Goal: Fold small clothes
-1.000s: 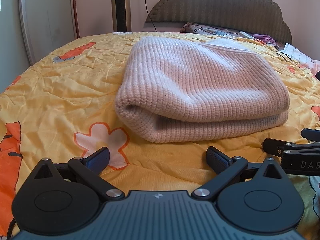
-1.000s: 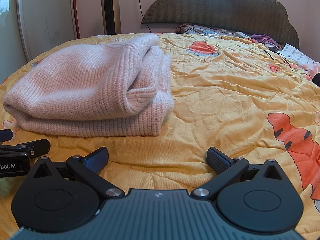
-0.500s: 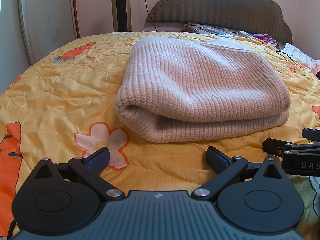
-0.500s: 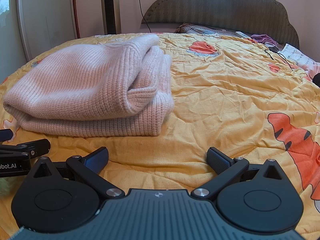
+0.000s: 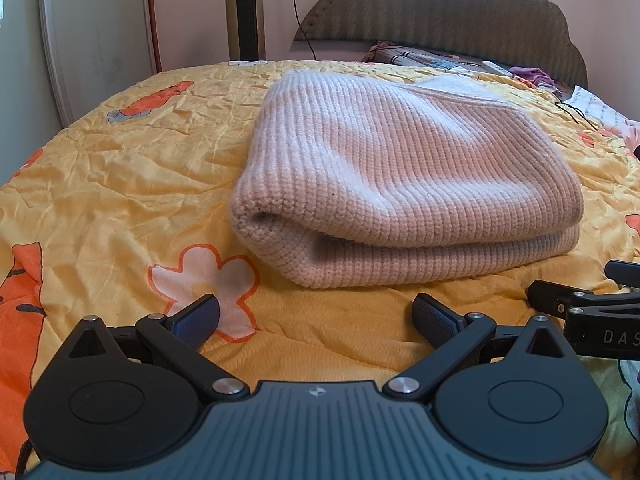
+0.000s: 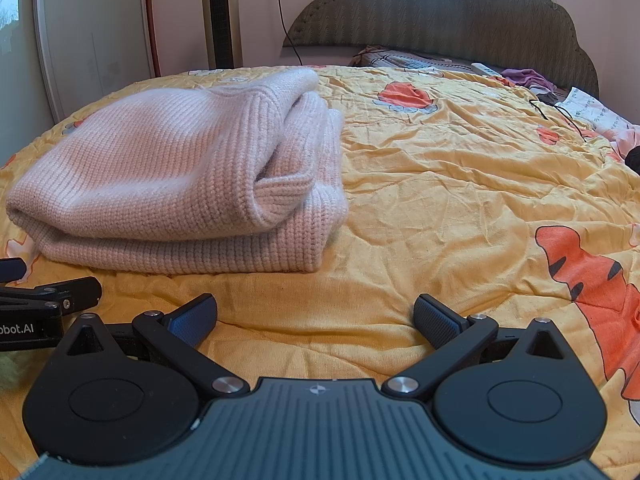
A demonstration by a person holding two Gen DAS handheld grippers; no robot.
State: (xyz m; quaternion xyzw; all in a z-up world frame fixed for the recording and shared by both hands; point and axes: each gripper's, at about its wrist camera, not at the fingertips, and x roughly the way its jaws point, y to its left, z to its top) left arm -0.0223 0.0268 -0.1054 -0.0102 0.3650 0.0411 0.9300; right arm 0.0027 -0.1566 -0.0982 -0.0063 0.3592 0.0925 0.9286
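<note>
2 grippers sit low over the bed, and we hold nothing in either. Our left gripper [image 5: 316, 318] has its fingers spread wide, the pads clear of the cloth, just short of the pink knitted sweater [image 5: 400, 176]. Our right gripper [image 6: 316, 318] is likewise spread wide and empty above the yellow bedspread [image 6: 460, 184].

We see the sweater lying folded on the bedspread, in a thick stack with a rounded fold toward the left camera. From the right wrist view the sweater [image 6: 168, 176] lies to the left, its layered edges and a ribbed hem facing right, and it touches neither gripper. The bedspread is creased and printed with orange cartoon figures and a white flower [image 5: 204, 280] just in front of the left gripper's left finger.

Each gripper shows at the edge of the other's view: the right one [image 5: 576, 304] beside the sweater's near right corner, the left one [image 6: 52, 296] by its near left corner. Behind, a padded headboard [image 6: 440, 12] stands against the wall, with some cloth items [image 6: 524, 76] piled near it.
</note>
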